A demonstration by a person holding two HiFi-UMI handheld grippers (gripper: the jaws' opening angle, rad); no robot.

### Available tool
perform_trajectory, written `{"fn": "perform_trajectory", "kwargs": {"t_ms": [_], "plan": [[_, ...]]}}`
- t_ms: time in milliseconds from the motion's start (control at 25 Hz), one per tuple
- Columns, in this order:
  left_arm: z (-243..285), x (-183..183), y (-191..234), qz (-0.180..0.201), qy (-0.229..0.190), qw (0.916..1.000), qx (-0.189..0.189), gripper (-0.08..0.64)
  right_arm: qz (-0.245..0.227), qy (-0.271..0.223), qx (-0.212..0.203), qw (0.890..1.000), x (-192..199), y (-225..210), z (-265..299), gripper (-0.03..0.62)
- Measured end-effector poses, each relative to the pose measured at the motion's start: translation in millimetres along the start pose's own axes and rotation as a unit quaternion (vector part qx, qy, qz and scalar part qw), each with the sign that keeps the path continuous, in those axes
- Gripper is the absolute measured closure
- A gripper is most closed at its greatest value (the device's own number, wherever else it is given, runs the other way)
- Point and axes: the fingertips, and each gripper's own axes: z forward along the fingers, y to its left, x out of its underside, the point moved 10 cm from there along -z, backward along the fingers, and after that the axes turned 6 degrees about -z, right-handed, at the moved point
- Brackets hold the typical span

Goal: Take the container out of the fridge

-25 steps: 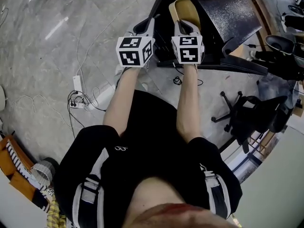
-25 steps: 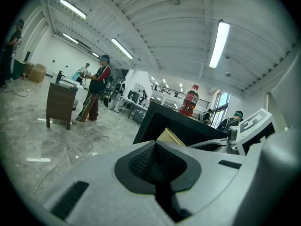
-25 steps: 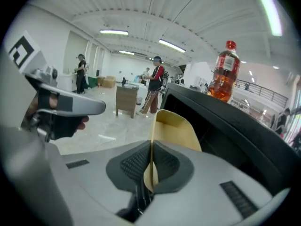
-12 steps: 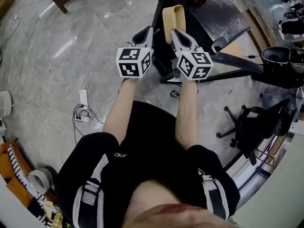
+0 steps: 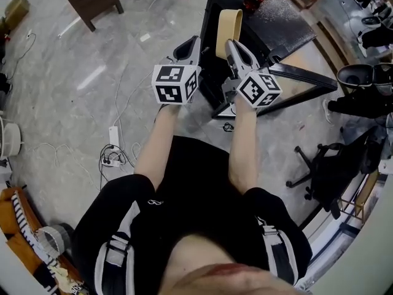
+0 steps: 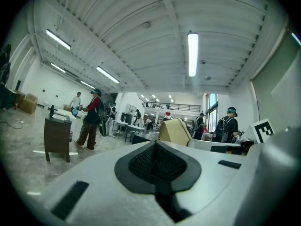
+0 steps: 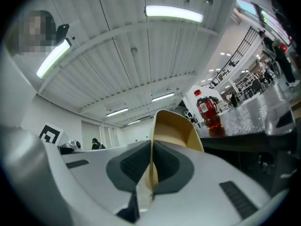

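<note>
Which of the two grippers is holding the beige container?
The right gripper: its fingers are shut on the wall of the beige container. The left gripper is shut too, but with nothing between its fingers.

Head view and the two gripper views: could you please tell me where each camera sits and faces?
Head view: on the person's head, looking steeply down; shows torso, forearms, left gripper, right gripper holding the tan container.
Left gripper view: on the left gripper, tilted up across the hall; its shut fingers fill the foreground.
Right gripper view: on the right gripper, tilted up; fingers clamp the container, bottle beyond.
Shared: all three show the container.
</note>
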Motion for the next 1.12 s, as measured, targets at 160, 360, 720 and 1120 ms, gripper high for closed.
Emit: {"fn": "perform_trajectory", "kwargs": {"t_ms": [160, 360, 720, 1120], "plan": [[-6.6, -4.4, -2.9, 0.006, -0.007, 1.0000, 0.000, 0.552, -0.008, -0.007, 0.003, 1.000, -4.0, 4.3, -2.6, 0.577], [-11.1, -10.1, -3.5, 0.010, -0.013, 0.9999, 0.000, 0.552, -0.014, -0.007, 0.003, 1.000, -6.7, 7.9, -3.6, 0.577], [-6.9, -10.5, -6.3, 0.013, -0.019, 0.9997, 0.005, 0.552, -0.017, -0.021, 0.005, 1.000, -12.7, -0.6, -6.6, 0.577], [-2.8, -6.8, -4.6, 0.008, -0.014, 0.9999, 0.004, 0.552, -0.015, -0.022, 0.004, 1.000, -14.0, -5.1, -4.6, 0.577]]}}
